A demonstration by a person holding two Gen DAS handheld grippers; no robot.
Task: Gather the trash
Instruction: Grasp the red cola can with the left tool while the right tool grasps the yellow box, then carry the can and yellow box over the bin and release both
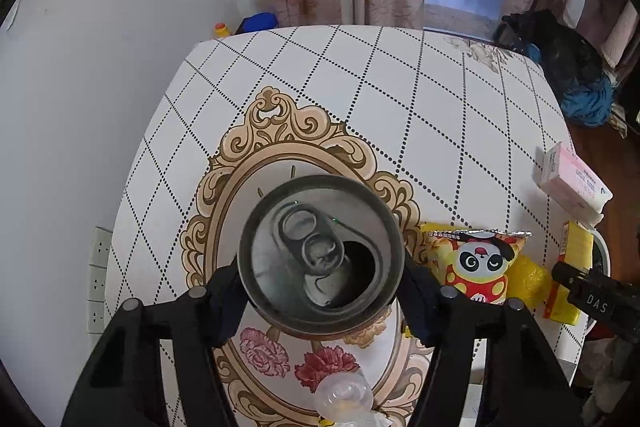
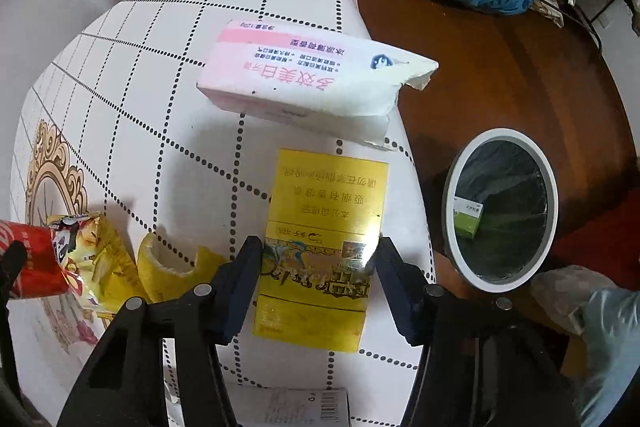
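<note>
My left gripper (image 1: 320, 267) is shut on an opened drink can (image 1: 320, 251), held upright above the table so I look down on its top. From the right wrist view the can is red (image 2: 32, 259), at the far left. My right gripper (image 2: 320, 247) is shut on a yellow box (image 2: 324, 239), with a finger pressed on each long side, near the table's right edge. A pink and white carton (image 2: 304, 83) lies beyond it. A panda snack bag (image 1: 480, 267) and a yellow peel (image 2: 176, 267) lie between the two grippers.
A white-rimmed bin (image 2: 502, 135) with a black liner stands on the wooden floor right of the table (image 1: 360, 87), a green box (image 2: 468, 223) inside it. A clear plastic bottle (image 1: 344, 399) lies under the can. A wall with sockets (image 1: 98, 267) is close on the left.
</note>
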